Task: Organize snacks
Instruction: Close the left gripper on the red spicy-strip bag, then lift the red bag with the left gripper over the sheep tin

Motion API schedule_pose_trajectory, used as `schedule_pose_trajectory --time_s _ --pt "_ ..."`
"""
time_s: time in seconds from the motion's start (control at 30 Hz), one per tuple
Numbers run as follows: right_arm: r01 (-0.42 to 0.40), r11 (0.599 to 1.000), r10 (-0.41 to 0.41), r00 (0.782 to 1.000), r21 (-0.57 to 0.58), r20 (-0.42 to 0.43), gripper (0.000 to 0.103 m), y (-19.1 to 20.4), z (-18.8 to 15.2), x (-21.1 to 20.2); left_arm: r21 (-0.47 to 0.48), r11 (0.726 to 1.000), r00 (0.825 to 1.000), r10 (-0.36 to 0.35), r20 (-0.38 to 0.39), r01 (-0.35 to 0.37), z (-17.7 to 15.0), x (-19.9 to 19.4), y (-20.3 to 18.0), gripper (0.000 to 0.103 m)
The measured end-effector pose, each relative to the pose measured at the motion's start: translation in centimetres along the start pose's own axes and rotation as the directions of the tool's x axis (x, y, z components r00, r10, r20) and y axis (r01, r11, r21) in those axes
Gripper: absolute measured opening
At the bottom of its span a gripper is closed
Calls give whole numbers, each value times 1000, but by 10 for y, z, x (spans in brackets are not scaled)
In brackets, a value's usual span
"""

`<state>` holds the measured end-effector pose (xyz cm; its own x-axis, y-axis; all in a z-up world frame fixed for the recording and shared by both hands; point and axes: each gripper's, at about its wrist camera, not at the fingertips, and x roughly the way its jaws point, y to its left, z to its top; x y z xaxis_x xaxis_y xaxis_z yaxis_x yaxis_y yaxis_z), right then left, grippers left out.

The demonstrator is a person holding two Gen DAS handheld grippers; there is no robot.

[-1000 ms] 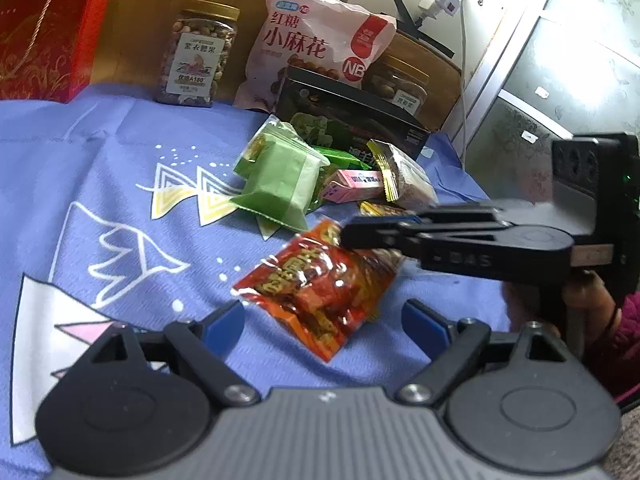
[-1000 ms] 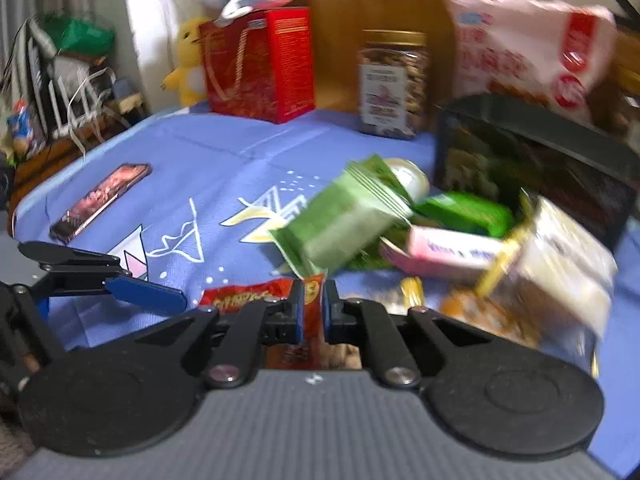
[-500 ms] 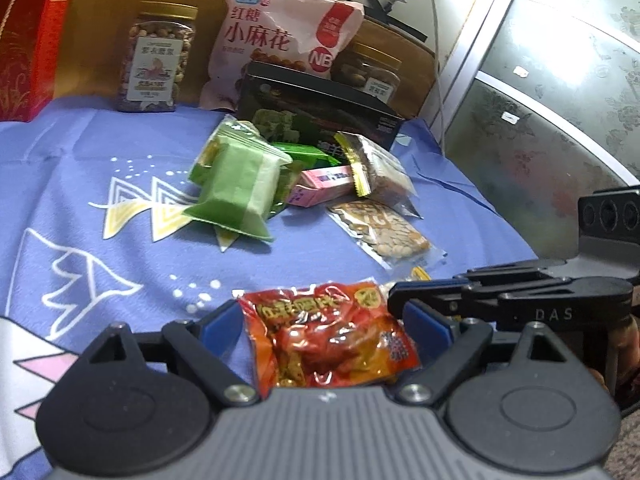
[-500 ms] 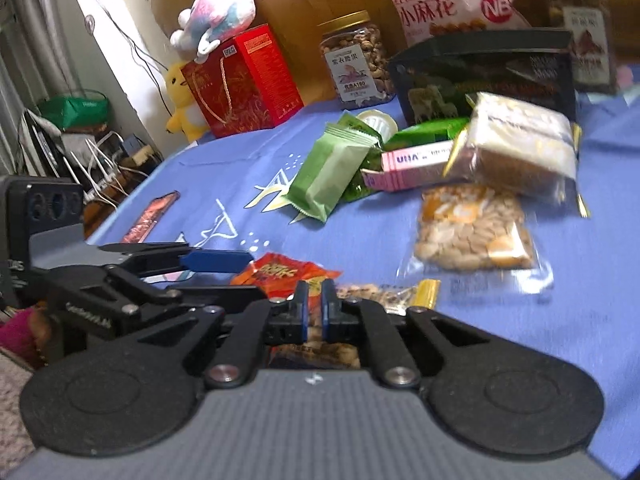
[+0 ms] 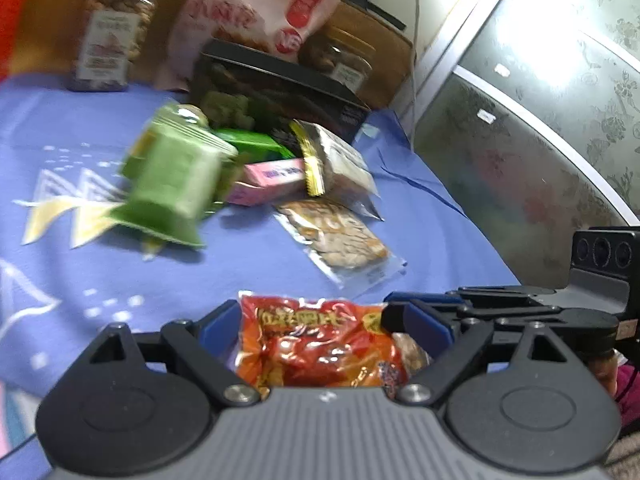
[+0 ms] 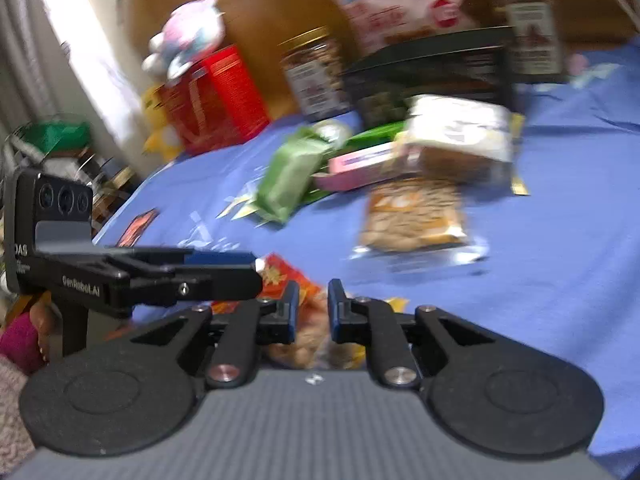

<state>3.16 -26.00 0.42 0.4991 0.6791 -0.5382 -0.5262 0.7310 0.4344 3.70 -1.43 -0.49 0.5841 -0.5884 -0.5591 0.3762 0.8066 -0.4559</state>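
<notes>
Left wrist view, some blur. Left gripper [image 5: 326,326] stands with jaws wide; a glossy red-orange plastic snack packet [image 5: 320,346] lies between the blue pads, which sit close at its sides; whether they press on it I cannot tell. The right gripper [image 5: 416,314] comes in from the right, its blue-tipped fingers at the packet's right edge. All rests on a blue patterned cloth [image 5: 72,264]. Farther off is a loose heap: a green foil pouch [image 5: 172,184], a pink carton [image 5: 268,182], a clear gold-edged cake wrapper [image 5: 340,164] and a clear flat bag of nuts [image 5: 340,236]. Behind stand a black box [image 5: 280,92], a pink printed bag [image 5: 256,12] and a gold-lidded nut jar [image 5: 112,36].

Right wrist view, blurred. The right gripper [image 6: 312,314] shows a narrow gap and its jaws are opening; a tan nut packet [image 6: 308,344] sits in and below the gap, pads not visibly pressing. The red-orange packet [image 6: 280,276] lies just beyond the left pad, under the left gripper's finger [image 6: 224,258]. A red box [image 6: 216,100] and a plush toy [image 6: 184,40] stand at the back left.
</notes>
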Motion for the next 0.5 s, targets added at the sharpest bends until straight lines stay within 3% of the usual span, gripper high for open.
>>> schedule_pose_trajectory --time_s 0.1,0.27,0.5 --pt "52 998 -53 998 29 30 35 -10 -2 -9 45 999 1000 4 -16 -4 4 10 -13 91" --pt "50 997 -55 995 52 81 35 -16 -6 -28 45 999 1000 -11 13 11 6 -5 -15 91" --pt "-32 999 29 997 37 65 38 -6 -11 -32 -70 998 994 16 106 -9 7 -67 24 95"
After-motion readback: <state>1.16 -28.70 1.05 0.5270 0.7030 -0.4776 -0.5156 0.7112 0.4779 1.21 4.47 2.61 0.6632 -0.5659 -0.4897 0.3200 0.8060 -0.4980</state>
